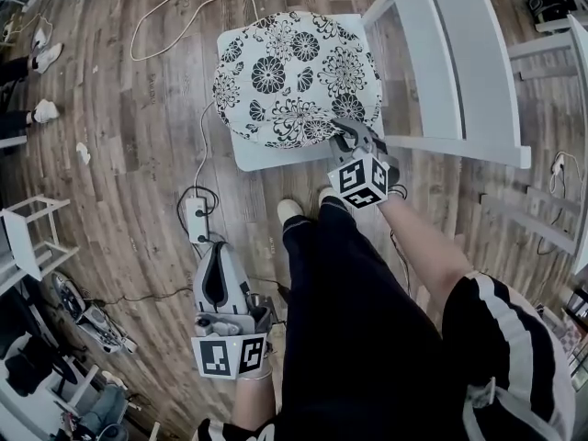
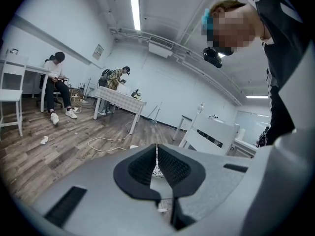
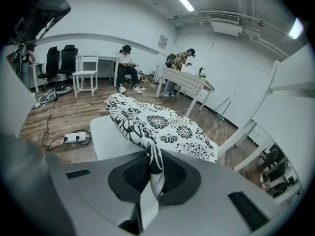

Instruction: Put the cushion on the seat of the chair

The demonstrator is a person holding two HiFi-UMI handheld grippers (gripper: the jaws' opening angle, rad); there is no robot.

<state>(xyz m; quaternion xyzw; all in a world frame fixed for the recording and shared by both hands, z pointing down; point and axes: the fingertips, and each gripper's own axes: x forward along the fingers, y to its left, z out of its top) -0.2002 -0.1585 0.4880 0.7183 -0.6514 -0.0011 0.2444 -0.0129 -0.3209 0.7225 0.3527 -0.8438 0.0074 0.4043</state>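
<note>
Cushion (image 1: 294,76), black-and-white floral, is laid on the white chair seat (image 1: 266,154) and covers most of it. A bare strip of seat is left along the near edge and at the near-left corner. The far and left cushion edges are run close to the seat edges; any overhang there cannot be judged. The near-right cushion corner is pinched by the right gripper (image 1: 344,134). In the right gripper view the fabric (image 3: 167,127) is seen clamped between the pads of that gripper (image 3: 153,178) and drawn up into a fold, so this corner is held off the seat (image 3: 110,136). The right side of the seat is bounded by the chair back (image 1: 469,62), with the right gripper just beside its lower rail. The left gripper (image 1: 219,255) is held low at near left, well apart from the chair. Its jaws (image 2: 157,163) are pressed together with nothing between them. The floor (image 1: 138,136) left of the chair is open, crossed only by a white cable (image 1: 156,26). A power strip (image 1: 196,220) with cords is found near the seat's near-left corner, between the chair and the left gripper. The near side is taken up by the person's legs, with one shoe (image 1: 290,211) just beside the seat edge.
</note>
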